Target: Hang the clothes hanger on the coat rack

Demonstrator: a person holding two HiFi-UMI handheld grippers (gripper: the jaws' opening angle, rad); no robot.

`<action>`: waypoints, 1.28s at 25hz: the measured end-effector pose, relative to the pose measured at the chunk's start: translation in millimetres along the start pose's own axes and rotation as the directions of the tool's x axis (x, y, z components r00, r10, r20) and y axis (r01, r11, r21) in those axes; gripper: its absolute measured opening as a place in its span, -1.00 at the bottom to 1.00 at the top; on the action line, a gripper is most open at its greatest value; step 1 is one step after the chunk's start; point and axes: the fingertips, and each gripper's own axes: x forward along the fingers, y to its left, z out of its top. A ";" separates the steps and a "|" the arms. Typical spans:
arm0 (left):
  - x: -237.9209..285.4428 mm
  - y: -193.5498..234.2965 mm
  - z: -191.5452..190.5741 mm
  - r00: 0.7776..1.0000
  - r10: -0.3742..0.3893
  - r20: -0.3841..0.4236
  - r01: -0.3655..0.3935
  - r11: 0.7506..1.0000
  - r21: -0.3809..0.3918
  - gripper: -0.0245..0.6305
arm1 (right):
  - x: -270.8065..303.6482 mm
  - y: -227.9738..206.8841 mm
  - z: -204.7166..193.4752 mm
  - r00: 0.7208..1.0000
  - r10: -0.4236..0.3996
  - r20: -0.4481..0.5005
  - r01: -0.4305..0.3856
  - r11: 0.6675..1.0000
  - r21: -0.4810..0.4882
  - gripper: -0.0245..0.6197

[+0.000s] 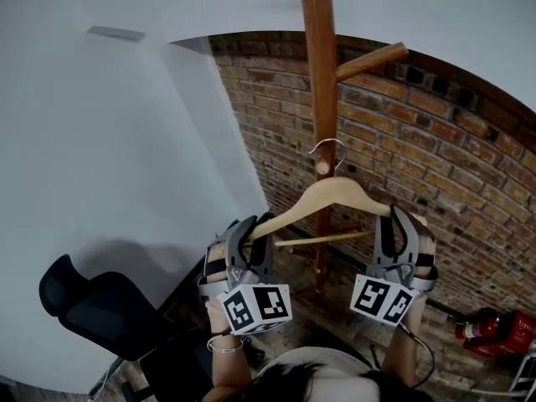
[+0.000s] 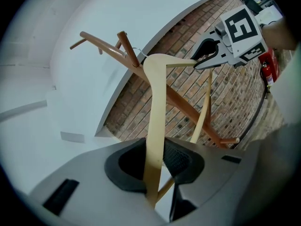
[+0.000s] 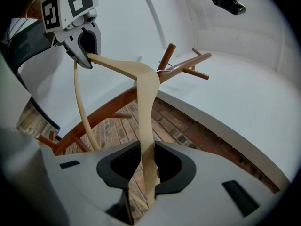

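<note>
The pale wooden clothes hanger (image 1: 335,193) is held level in front of the wooden coat rack (image 1: 318,74). Its metal hook (image 1: 328,153) sits at a short peg (image 1: 322,168) on the pole; whether it rests on the peg I cannot tell. My left gripper (image 1: 251,234) is shut on the hanger's left arm, my right gripper (image 1: 404,226) on its right arm. In the left gripper view the hanger arm (image 2: 155,126) runs up between the pads of the left gripper (image 2: 157,161). The right gripper view shows the other arm (image 3: 146,117) pinched by the right gripper (image 3: 143,166).
A longer peg (image 1: 373,59) sticks out to the right higher up the pole. A brick wall (image 1: 452,157) stands behind the rack and a white wall (image 1: 109,141) at the left. A black office chair (image 1: 92,308) is at lower left, a red fire extinguisher (image 1: 494,329) at lower right.
</note>
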 end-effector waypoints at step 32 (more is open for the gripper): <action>34.8 -7.9 -18.0 0.999 0.017 -0.029 -0.017 1.000 -0.001 -0.61 | 25.4 24.8 -12.0 0.996 0.086 0.002 -0.086 0.996 0.024 -0.58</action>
